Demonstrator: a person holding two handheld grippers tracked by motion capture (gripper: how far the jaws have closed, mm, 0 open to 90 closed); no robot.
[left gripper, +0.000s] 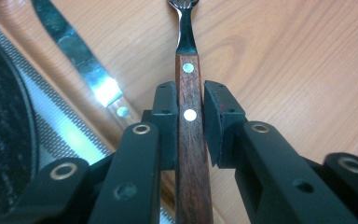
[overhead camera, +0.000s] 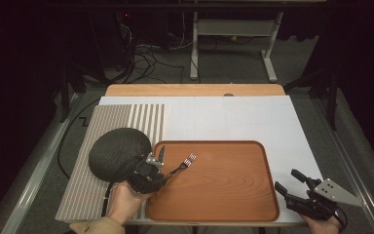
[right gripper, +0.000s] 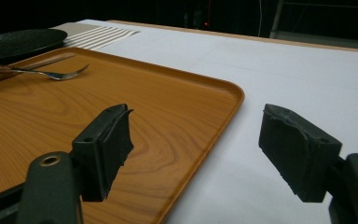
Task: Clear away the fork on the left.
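Right now the left claw (left gripper: 189,116) has its two black jaws closed on the wooden, riveted handle of a fork (left gripper: 187,79), pads pressed against either side of it. Seen from the high view, the fork (overhead camera: 184,165) is held over the near-left part of the wooden tray (overhead camera: 233,200), its tines pointing toward the tray's middle; whether the tines touch the tray's surface I cannot tell. A knife (left gripper: 86,70) lies along the tray's left edge, just beside the fork's handle. A dark round plate (overhead camera: 114,152) sits just off the tray's left rim, on a striped placemat (overhead camera: 85,195). The left hand (overhead camera: 124,201) grips its claw at the tray's near-left corner. The right claw (right gripper: 193,147) is spread wide with nothing between its jaws, hovering over the tray's right rim and the white bench (right gripper: 298,79); in the high view the right claw (overhead camera: 286,181) sits just beyond the tray's near-right corner.
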